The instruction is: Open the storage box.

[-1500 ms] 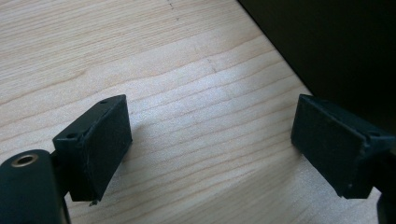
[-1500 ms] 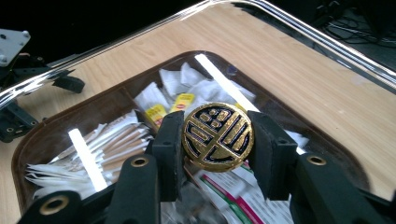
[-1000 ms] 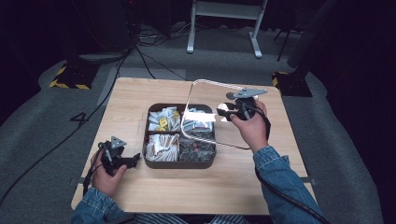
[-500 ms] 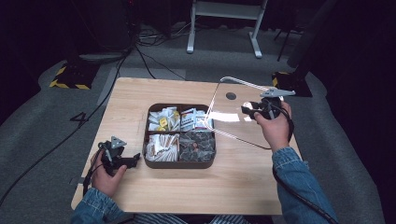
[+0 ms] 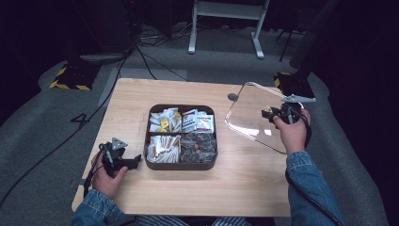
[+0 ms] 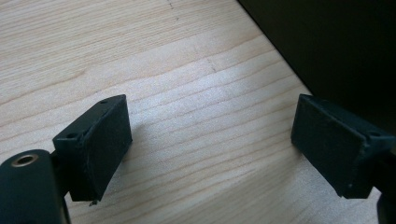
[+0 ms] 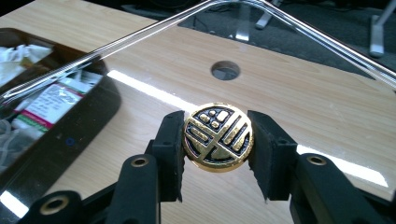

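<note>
**Right gripper carrying clear lid by its knob, off to the right of the tray**

Right gripper (image 7: 218, 140) is clamped on the round gold-and-black knob (image 7: 218, 138) of the clear lid (image 5: 256, 115); both pads press the knob's edge from either side. In the high view the right gripper (image 5: 275, 114) sits at the table's right side, with the lid held tilted over the wood, well apart from the tray (image 5: 181, 165). Compared with a second ago, the lid has travelled from over the tray's right half out to the right, and the tray now stands fully uncovered.

Tray: dark brown, four compartments, near the middle of the table (image 5: 244, 188). Packets fill the two rear compartments and the front left one; darker wrapped pieces fill the front right one. The right gripper view shows the tray's corner and packets through the lid's glass. A small round hole in the tabletop (image 5: 232, 96) lies just beyond the lid's far left edge.

Left gripper (image 6: 210, 149): jaws spread wide, nothing between them but bare wood. It rests low on the table just left of the tray's front left corner, unmoved over the last second.
</note>
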The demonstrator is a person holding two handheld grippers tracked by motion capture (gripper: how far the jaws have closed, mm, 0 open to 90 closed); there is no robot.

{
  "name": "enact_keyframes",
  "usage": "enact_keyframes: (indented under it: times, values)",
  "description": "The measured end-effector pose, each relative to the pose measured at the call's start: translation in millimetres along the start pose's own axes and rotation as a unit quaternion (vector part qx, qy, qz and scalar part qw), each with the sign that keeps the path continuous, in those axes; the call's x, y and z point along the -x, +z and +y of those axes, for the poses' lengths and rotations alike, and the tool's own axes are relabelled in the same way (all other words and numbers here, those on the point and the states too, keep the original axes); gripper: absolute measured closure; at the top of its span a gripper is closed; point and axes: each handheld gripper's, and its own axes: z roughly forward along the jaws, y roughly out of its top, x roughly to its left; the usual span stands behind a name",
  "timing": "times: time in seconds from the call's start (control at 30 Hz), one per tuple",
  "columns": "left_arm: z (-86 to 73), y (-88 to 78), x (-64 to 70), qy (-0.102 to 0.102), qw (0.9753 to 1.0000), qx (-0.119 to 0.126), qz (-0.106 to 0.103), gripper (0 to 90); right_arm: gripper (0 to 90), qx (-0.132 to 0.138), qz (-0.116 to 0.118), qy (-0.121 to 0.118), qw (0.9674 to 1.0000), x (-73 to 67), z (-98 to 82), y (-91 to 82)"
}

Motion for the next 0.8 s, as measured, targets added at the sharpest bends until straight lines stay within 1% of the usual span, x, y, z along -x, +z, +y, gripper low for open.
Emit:
enact_keyframes:
  times: [0.1, 0.17, 0.27, 0.37, 0.53, 0.57, 0.6, 0.7, 0.8]
  values:
    - [0.0, 0.0, 0.0, 0.000, 1.0000, 0.000, 0.000, 12.5, 58.7, 0.003, -0.011, 0.004, 0.9999, 9.8, -7.4, -0.7]
    - [0.0, 0.0, 0.0, 0.000, 1.0000, 0.000, 0.000, 12.5, 58.7, 0.000, -0.018, 0.006, 0.9998, 15.2, -12.4, -0.1]
    - [0.0, 0.0, 0.0, 0.000, 1.0000, 0.000, 0.000, 12.5, 58.7, -0.008, -0.023, 0.011, 0.9996, 21.0, -19.9, 2.4]
    - [0.0, 0.0, 0.0, 0.000, 1.0000, 0.000, 0.000, 12.5, 58.7, -0.016, -0.027, 0.017, 0.9994, 24.4, -26.7, 5.6]
    - [0.0, 0.0, 0.0, 0.000, 1.0000, 0.000, 0.000, 12.5, 58.7, -0.019, -0.031, 0.024, 0.9990, 27.9, -35.5, 10.5]
    - [0.0, 0.0, 0.0, 0.000, 1.0000, 0.000, 0.000, 12.5, 58.7, -0.024, -0.035, 0.031, 0.9986, 30.3, -40.4, 13.7]
    - [0.0, 0.0, 0.0, 0.000, 1.0000, 0.000, 0.000, 12.5, 58.7, -0.024, -0.035, 0.031, 0.9986, 30.3, -40.4, 13.7]
    - [0.0, 0.0, 0.0, 0.000, 1.0000, 0.000, 0.000, 12.5, 58.7, -0.030, -0.044, 0.041, 0.9977, 34.8, -48.6, 19.6]
    - [0.0, 0.0, 0.0, 0.000, 1.0000, 0.000, 0.000, 12.5, 58.7, -0.036, -0.048, 0.042, 0.9973, 37.0, -55.8, 23.9]
